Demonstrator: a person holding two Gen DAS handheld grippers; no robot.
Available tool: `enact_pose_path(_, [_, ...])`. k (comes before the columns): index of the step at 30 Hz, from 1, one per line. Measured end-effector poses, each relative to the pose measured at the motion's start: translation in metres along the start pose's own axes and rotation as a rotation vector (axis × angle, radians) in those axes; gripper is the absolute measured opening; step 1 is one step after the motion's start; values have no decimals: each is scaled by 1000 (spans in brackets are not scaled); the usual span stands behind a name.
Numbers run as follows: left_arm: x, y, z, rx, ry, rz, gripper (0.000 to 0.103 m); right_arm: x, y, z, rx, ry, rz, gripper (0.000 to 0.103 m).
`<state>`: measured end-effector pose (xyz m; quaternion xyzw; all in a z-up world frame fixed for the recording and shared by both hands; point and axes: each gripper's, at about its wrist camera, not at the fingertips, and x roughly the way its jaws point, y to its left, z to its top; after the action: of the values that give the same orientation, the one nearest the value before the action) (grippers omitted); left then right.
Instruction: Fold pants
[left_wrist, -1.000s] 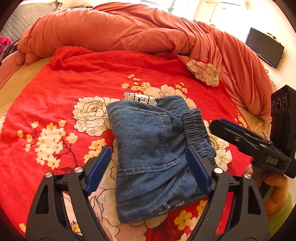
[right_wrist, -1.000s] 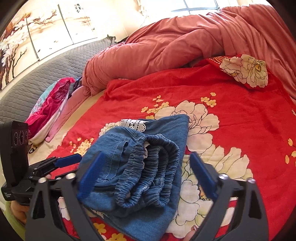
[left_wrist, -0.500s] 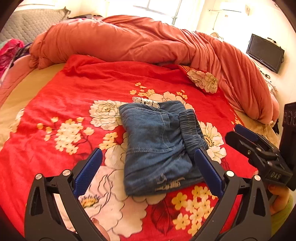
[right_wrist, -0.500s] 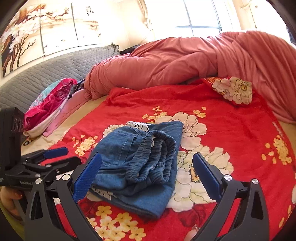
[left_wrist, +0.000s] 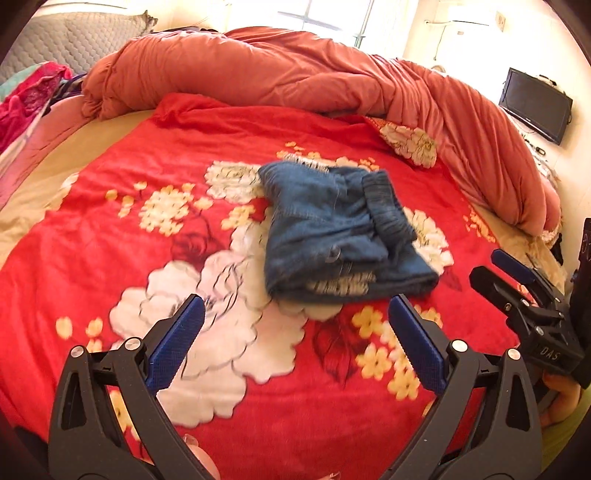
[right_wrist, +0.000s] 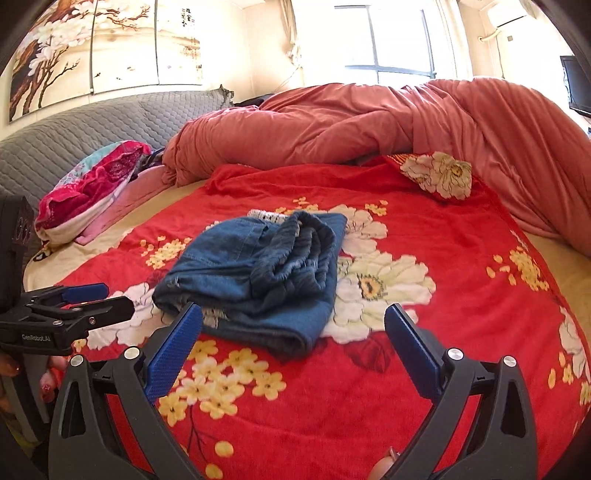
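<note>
While both my grippers, left (left_wrist: 293, 345) and right (right_wrist: 293, 345), gape empty, folded pants (left_wrist: 334, 236) lie just beyond their fingertips, untouched

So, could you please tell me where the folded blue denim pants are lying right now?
The folded blue denim pants lie mid-bed on the red floral blanket, in front of the bunched coral duvet, beyond both open grippers.

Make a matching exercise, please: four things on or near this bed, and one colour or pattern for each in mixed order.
Things:
1. folded pants
2. blanket
3. bunched duvet
4. headboard

Descriptions:
A. grey, quilted
B. blue denim
C. plain salmon
D. red with flowers

Pairs: 1-B, 2-D, 3-C, 4-A
</note>
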<state>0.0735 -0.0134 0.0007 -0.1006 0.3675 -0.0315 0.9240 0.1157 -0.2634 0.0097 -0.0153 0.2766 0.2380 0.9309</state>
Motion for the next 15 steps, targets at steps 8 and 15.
enact_pose_path(8, [-9,-5,-26,-3,6,11,93,-14,2,-18,-8,3,-21,98])
enact_pose_path(15, [-10,-8,-44,8,40,28,93,-24,2,-35,-9,28,-38,98])
